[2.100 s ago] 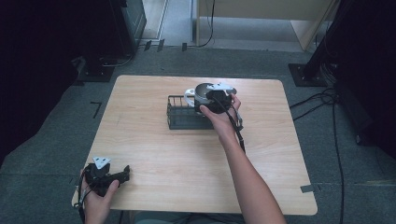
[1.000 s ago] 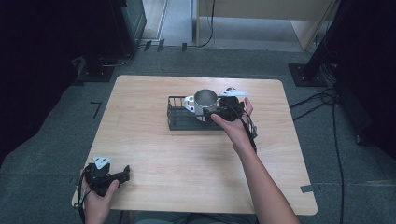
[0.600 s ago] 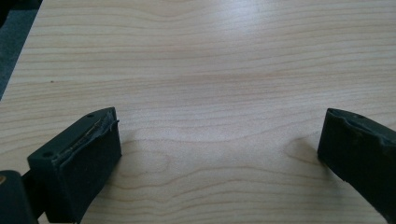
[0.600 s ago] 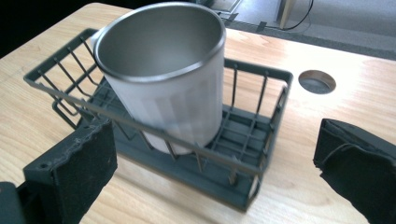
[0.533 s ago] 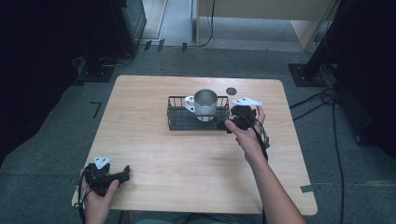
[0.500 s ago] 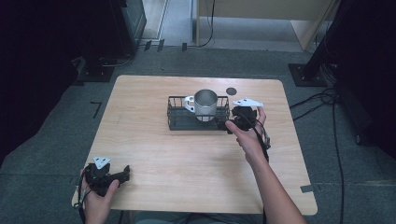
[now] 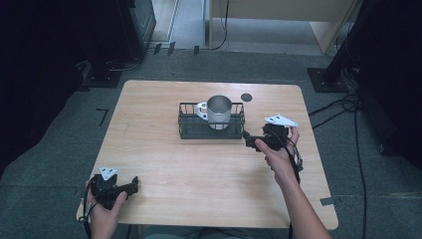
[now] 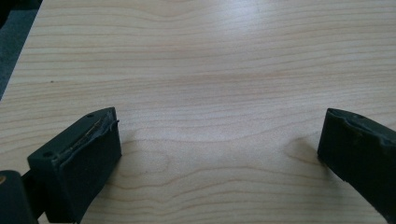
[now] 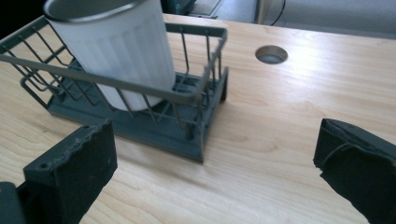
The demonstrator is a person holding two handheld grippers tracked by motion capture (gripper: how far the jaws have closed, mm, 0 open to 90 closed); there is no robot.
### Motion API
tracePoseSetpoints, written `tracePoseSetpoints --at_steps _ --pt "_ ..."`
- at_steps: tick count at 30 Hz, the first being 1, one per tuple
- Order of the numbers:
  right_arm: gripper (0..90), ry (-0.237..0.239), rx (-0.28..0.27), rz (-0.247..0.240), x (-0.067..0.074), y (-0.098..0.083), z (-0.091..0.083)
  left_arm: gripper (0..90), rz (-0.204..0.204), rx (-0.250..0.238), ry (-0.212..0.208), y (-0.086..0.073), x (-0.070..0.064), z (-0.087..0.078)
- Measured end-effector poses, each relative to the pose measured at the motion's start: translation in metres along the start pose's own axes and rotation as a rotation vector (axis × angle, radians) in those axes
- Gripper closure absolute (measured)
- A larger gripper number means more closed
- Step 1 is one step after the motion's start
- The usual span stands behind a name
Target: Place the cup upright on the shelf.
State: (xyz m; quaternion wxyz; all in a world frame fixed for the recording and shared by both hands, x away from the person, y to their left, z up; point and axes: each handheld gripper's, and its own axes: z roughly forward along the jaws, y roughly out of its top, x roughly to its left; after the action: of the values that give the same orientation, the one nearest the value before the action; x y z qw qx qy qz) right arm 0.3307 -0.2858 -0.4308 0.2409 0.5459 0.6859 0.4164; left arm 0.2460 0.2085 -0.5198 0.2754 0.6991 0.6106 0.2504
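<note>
Right gripper (image 7: 252, 141), black 2-jaw tool with grey 3-cornered plate on top, sits low over the light wooden table (image 7: 164, 124) just beside the right end of the dark grey wire rack (image 7: 191, 127), not touching it. Jaws spread wide in the right gripper view, nothing between them but bare tabletop. Right hand (image 7: 278, 154) wraps the handle, black cable trailing along the forearm.

White ribbed mug with a metal rim (image 7: 217, 110) stands upright inside the rack, handle pointing to the table's left in the high view. In the right gripper view the mug (image 9: 116, 51) sits toward the rack's (image 9: 187, 100) near end, inside the wire walls, resting on the rack floor. Round dark cable hole (image 7: 246, 97) in the tabletop lies just beyond the rack's far right corner; same hole (image 9: 271, 54) is seen in the right gripper view, apart from the rack.

Left gripper (image 7: 130, 186), same black build with grey plate, rests at the near left corner of the table, held by the left hand (image 7: 107, 209). Left gripper view: jaws wide apart, holding nothing, bare wood grain (image 8: 210, 93) between them. The 2 grippers are well apart.
</note>
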Motion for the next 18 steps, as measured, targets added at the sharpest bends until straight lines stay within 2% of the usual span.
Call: tracePoseSetpoints --at_steps 13,18 --pt "0.0 -0.056 0.025 0.009 -0.025 -0.042 -0.017 0.0 0.0 0.0 0.0 0.0 0.0 0.0" --pt "0.0 -0.073 0.034 0.033 -0.037 -0.057 -0.024 0.0 0.0 -0.001 0.0 0.0 0.0 0.0"
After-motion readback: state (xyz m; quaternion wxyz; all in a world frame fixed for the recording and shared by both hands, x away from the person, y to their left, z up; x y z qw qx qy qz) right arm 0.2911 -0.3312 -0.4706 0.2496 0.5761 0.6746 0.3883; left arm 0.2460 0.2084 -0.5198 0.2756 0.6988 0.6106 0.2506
